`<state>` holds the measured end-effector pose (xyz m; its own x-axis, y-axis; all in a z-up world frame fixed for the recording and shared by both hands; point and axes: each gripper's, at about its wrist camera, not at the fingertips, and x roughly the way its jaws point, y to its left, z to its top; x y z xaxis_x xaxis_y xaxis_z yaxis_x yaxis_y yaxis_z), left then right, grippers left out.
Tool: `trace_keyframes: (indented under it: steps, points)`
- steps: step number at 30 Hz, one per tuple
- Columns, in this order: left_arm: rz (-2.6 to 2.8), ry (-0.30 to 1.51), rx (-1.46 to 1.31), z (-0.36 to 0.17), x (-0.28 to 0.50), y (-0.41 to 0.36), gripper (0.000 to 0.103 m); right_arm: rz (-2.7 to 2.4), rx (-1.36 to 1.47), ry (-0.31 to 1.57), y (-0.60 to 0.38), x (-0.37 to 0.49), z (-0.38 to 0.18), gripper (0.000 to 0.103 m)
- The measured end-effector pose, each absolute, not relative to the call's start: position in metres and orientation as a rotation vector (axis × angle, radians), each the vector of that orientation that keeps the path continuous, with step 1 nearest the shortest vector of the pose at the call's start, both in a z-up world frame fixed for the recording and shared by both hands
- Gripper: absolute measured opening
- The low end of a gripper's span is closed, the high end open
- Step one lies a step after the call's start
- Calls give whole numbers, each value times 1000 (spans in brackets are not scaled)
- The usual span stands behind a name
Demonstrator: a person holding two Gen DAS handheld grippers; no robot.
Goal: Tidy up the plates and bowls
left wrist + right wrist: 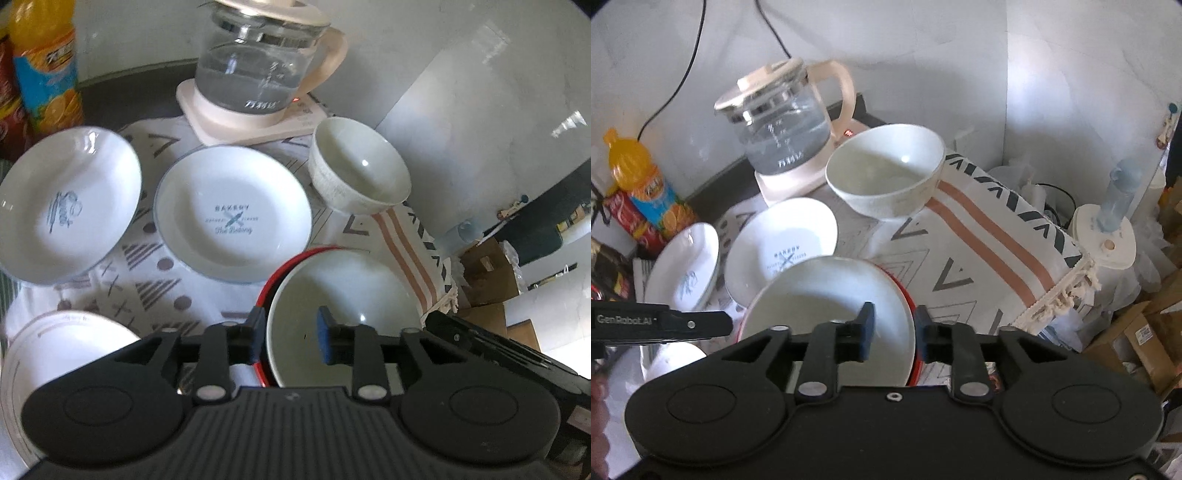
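Two grippers on one stack here, which I'd guess is because the load is awkward: a plain white ceramic bowl (343, 306) sits nested inside a red-rimmed dish (271, 280), and taking opposite rims looks like a way to stop it tipping.

Going left to right on the patterned white tablecloth (147, 266): a bright orange juice bottle (44, 66) stands at the far left, then a white shallow plate with blue script print (70, 206) leans up on one edge, tilted rather than flat. Next to it, not touching as far as I can see, lies the white shallow plate with a blue "BAKERY" print (232, 218), flat on the cloth. Behind that stands a glass kettle with cream lid and handle (258, 62) on its cream base. Further right a small white deep bowl (360, 166) stands alone by the folded striped part of the cloth.

The left gripper (290, 339) straddles the near-left rim of the stack, one blue pad outside the red edge and one inside the bowl, looks clamped on. The right gripper (894, 330) does the same at the right rim, fingers pinching bowl and red edge together. Both point forward and slightly down; whether the stack is lifted or resting, I can't tell
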<state>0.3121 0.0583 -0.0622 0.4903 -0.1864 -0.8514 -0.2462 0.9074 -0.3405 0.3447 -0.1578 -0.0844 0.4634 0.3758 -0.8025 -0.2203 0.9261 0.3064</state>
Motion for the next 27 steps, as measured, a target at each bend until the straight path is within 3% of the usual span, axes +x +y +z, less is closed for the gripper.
trace_keyframes:
  steps: [2,4,8,12,20,27]
  points:
    - [26,1065,-435,-61,317,59,47,356,184,1011,-160,344,-81,52]
    - [15,1054,-423,-59,320,60,54,345,199,1006,-162,344,-79,53]
    - [7,1046,-403,-57,327,60,70,327,246,988,-167,344,-76,70]
    - [4,1045,-382,-56,335,60,74,320,273,967,-170,349,-72,87]
    - [21,1047,-378,-58,360,56,75,345,294,959,-173,376,-74,95]
    - [64,1043,-418,-63,388,52,75,388,290,986,-175,415,-86,95]
